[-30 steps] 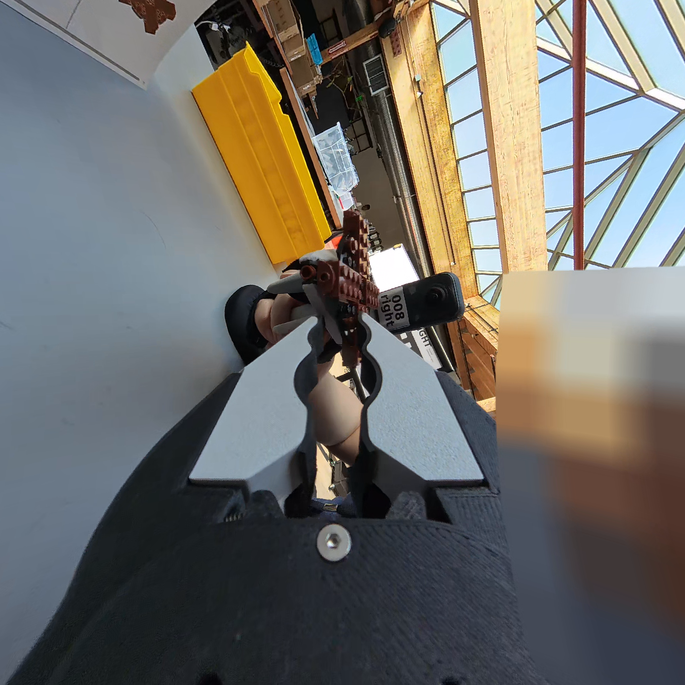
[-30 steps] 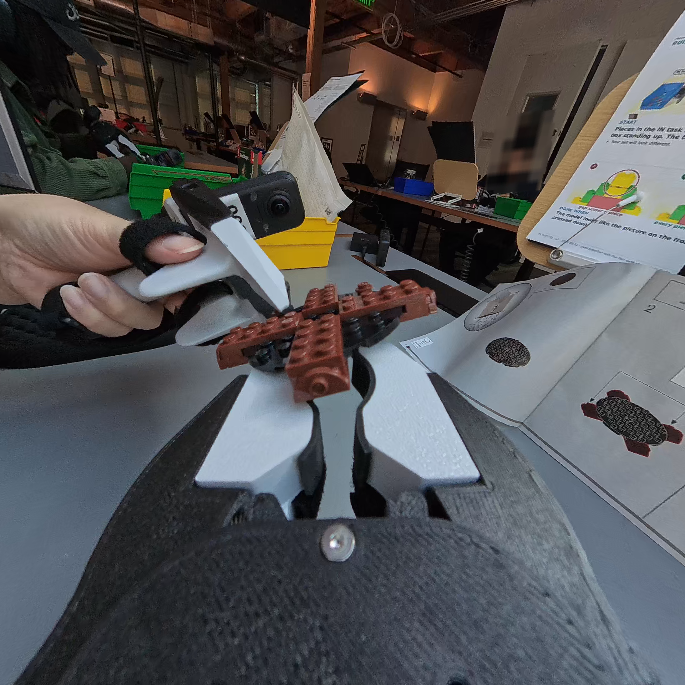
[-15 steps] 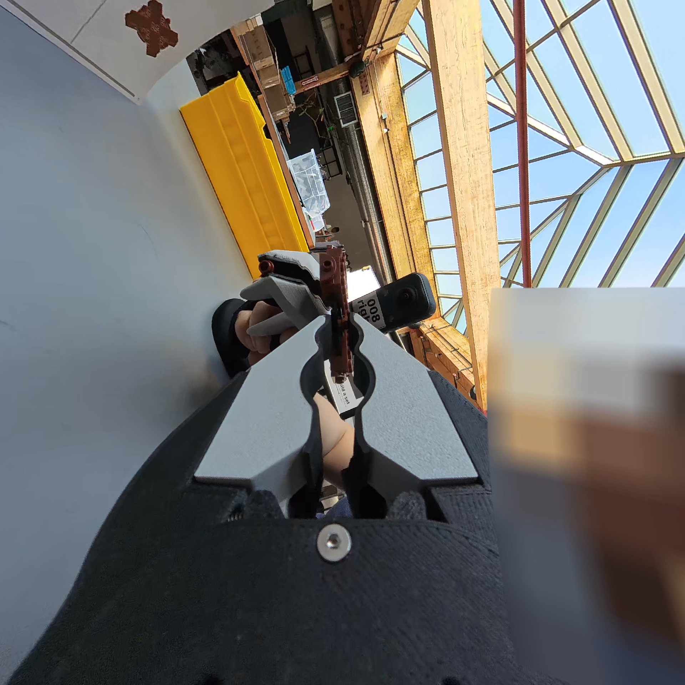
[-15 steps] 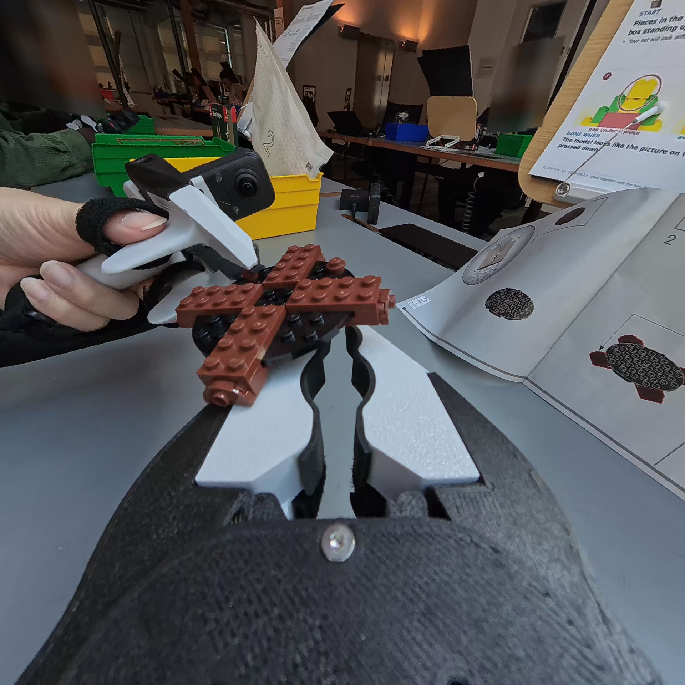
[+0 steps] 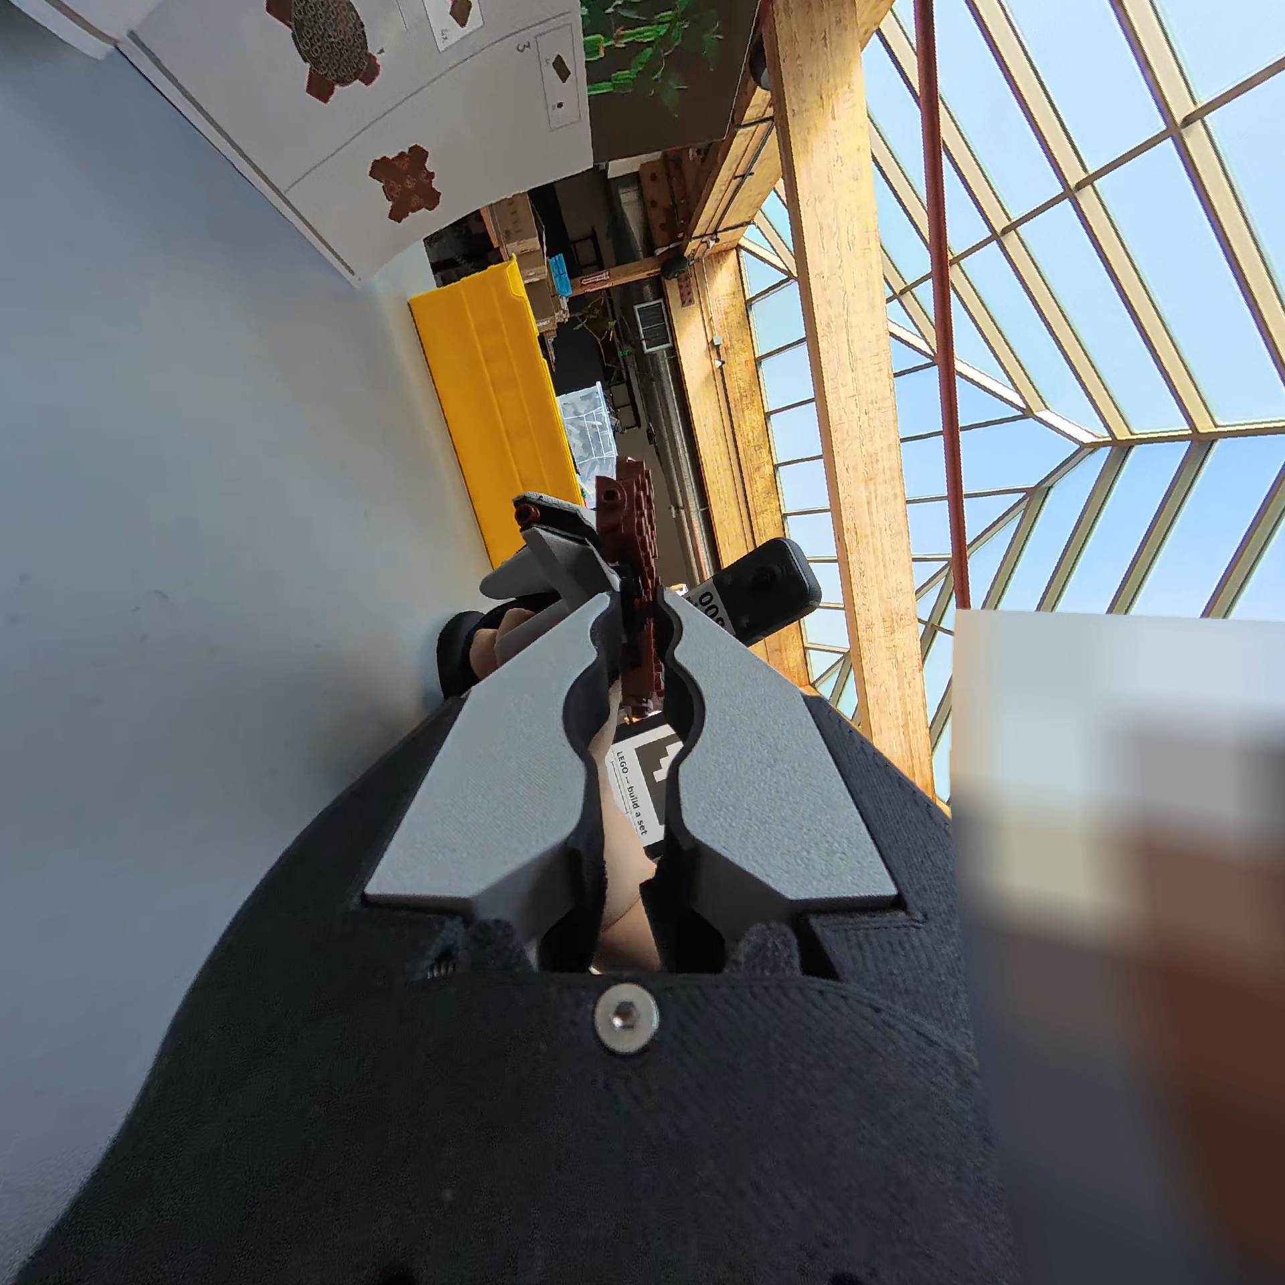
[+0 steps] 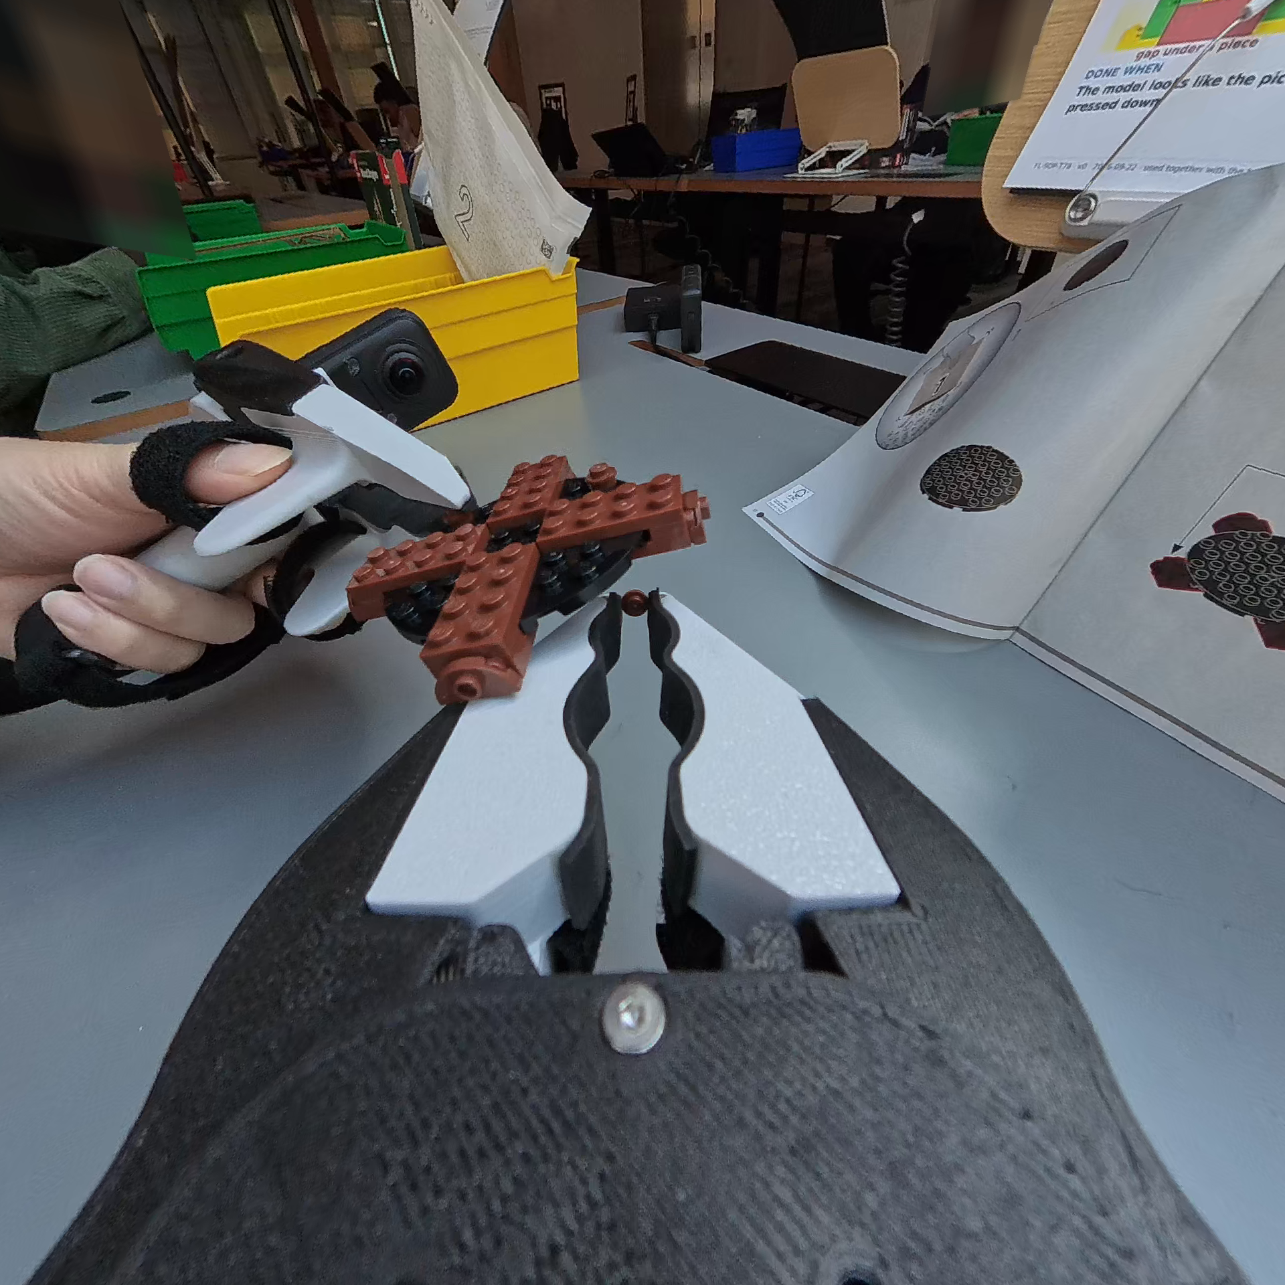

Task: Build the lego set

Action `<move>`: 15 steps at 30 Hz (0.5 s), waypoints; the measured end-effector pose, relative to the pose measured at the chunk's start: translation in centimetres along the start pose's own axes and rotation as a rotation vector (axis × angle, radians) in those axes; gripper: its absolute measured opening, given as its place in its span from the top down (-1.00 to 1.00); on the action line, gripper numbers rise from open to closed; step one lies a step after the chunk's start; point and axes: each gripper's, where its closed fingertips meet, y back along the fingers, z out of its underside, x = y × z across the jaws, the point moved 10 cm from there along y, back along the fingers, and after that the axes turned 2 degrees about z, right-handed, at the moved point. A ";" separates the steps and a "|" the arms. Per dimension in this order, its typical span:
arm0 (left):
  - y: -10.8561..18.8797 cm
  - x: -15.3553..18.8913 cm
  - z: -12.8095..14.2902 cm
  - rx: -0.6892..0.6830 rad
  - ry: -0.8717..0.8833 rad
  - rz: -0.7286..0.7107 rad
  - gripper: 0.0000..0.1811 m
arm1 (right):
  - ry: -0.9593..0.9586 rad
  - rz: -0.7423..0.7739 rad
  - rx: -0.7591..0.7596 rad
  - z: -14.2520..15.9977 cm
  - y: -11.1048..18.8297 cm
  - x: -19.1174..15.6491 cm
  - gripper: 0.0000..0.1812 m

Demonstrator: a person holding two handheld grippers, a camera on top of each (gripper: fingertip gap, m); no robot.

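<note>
The lego model (image 6: pixel 528 549) is a black round plate with a brown cross of plates on top. My left gripper (image 6: pixel 445 521), held by a hand, is shut on the model's left edge and holds it above the grey table (image 6: pixel 208 765). In the left wrist view the model (image 5: pixel 636 549) shows edge-on between my left gripper's (image 5: pixel 636 601) tips. My right gripper (image 6: pixel 633 601) is shut on a small brown round piece (image 6: pixel 633 602), just below the model's right front edge. The right gripper (image 5: pixel 532 521) and that piece (image 5: pixel 526 513) also show in the left wrist view.
An open instruction booklet (image 6: pixel 1043 487) lies to the right and shows in the left wrist view (image 5: pixel 389 139). A yellow bin (image 6: pixel 417 313) with a white bag (image 6: pixel 487 160) and a green bin (image 6: pixel 264 257) stand behind. A clipboard (image 6: pixel 1147 104) stands at the far right. Tip to tip, the grippers are about 5 centimeters apart.
The model has moved left and up off my right gripper's tips, which now show with the small brown piece between them. The right wrist view has tilted down.
</note>
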 end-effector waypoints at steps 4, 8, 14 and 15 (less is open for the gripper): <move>0.0 -0.2 0.1 0.007 -0.006 -0.012 0.93 | -0.015 -0.012 -0.009 0.1 0.0 0.2 0.93; -0.2 0.0 0.2 -0.009 -0.015 0.019 0.92 | -0.038 -0.045 -0.015 0.1 -0.1 0.4 0.93; -0.9 0.1 0.6 -0.038 -0.036 0.044 0.93 | -0.032 -0.089 0.002 0.0 -0.1 0.2 0.93; -1.0 0.1 0.6 -0.038 -0.038 0.050 0.94 | -0.031 -0.095 0.010 0.0 0.0 0.2 0.93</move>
